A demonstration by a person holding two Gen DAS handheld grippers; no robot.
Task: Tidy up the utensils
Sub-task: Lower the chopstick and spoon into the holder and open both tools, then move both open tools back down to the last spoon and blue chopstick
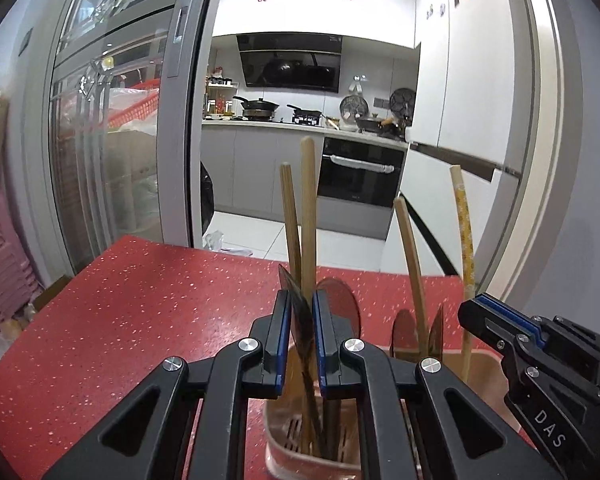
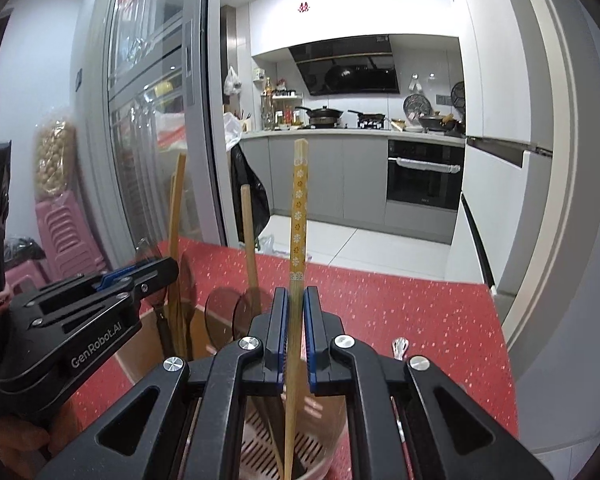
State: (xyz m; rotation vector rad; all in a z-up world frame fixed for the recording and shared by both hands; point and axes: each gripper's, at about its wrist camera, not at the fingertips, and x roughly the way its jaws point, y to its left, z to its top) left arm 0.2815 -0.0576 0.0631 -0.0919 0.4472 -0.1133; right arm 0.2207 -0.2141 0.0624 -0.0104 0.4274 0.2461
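Over the utensil holder (image 2: 300, 452), right gripper (image 2: 296, 334) clamping patterned chopsticks (image 2: 299, 216), left gripper (image 1: 302, 340) gripping dark spatula (image 1: 300, 316).

Right gripper (image 2: 296, 308): fingers (image 2: 279, 320) clamp yellow flowered chopsticks (image 2: 298, 216) upright.
Holder (image 2: 284, 452): slotted, beneath them.
Table (image 2: 420, 312): red speckled.

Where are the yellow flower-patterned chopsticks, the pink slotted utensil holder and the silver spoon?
Yellow flower-patterned chopsticks (image 2: 299, 216): right wrist view, patterned shaft.
Pink slotted utensil holder (image 1: 288, 432): left wrist view, slotted bottom.
Silver spoon (image 2: 399, 347): right wrist view, handle end.
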